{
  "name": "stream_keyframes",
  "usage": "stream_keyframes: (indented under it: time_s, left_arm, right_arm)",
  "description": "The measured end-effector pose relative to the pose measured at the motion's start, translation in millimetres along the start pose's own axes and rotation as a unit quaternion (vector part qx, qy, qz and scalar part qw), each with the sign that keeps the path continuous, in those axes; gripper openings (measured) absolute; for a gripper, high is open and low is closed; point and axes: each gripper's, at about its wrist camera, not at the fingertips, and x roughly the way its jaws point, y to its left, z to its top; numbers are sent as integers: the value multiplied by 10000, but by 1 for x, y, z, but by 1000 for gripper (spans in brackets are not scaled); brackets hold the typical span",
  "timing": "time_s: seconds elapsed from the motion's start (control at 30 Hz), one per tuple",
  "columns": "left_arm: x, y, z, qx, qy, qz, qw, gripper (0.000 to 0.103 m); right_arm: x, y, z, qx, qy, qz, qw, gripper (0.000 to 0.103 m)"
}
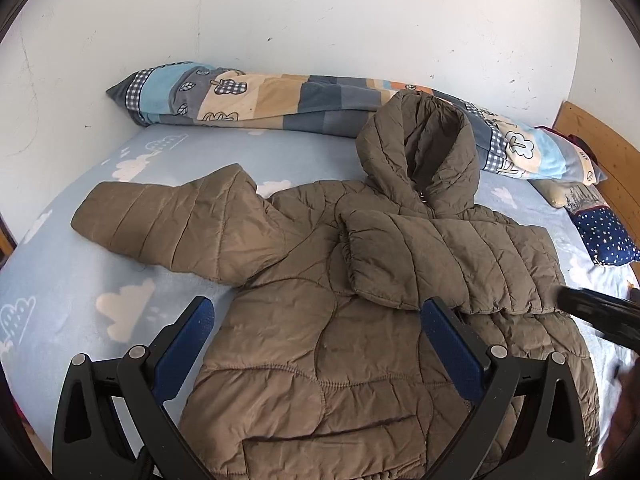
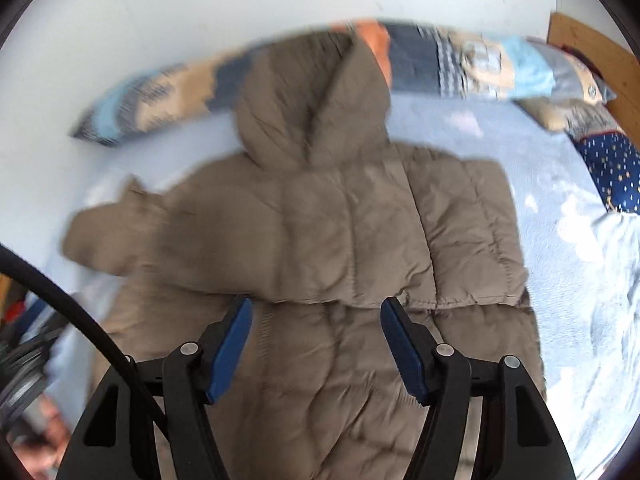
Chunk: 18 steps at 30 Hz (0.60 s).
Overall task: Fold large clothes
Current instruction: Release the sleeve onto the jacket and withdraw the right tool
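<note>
Item: brown quilted hooded jacket (image 1: 340, 280), lying front-up on the bed sheet (image 1: 80, 280) — pale blue with white clouds. Its hood (image 1: 420, 152) points toward the wall (image 1: 320, 20) and rests against a rolled patchwork duvet (image 1: 240, 96). One sleeve (image 1: 440, 256) is folded across the chest; the other sleeve (image 1: 160, 224) lies spread out to the side on the sheet. My left gripper (image 1: 318, 338) hangs above the jacket's lower half, jaws wide apart and nothing between them. My right gripper (image 2: 316, 340) hovers above the jacket's lower front just below the folded sleeve's edge, jaws parted and empty — that view is blurred. At the far right: a navy star-print pillow (image 1: 608, 236) and a wooden headboard (image 1: 600, 148).
</note>
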Motion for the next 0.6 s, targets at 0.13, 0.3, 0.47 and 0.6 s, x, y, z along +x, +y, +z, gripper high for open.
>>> stream_keyframes:
  time_s: [0.13, 0.3, 0.47, 0.6]
  left_arm:
    - [-1, -1, -2, 23, -69, 81, 9999, 103]
    - [-3, 5, -15, 15, -161, 233, 9996, 103]
    - [-7, 29, -21, -260, -10, 353, 9990, 103]
    - [-8, 58, -11, -709, 93, 378, 9967, 103]
  right_arm:
    - [-38, 0, -29, -213, -482, 130, 9985, 83]
    - [-20, -1, -28, -656, -357, -216, 9970, 83]
    - [-13, -23, -7, -549, -470, -115, 9973, 83]
    - [-4, -30, 4, -519, -539, -60, 9972, 83]
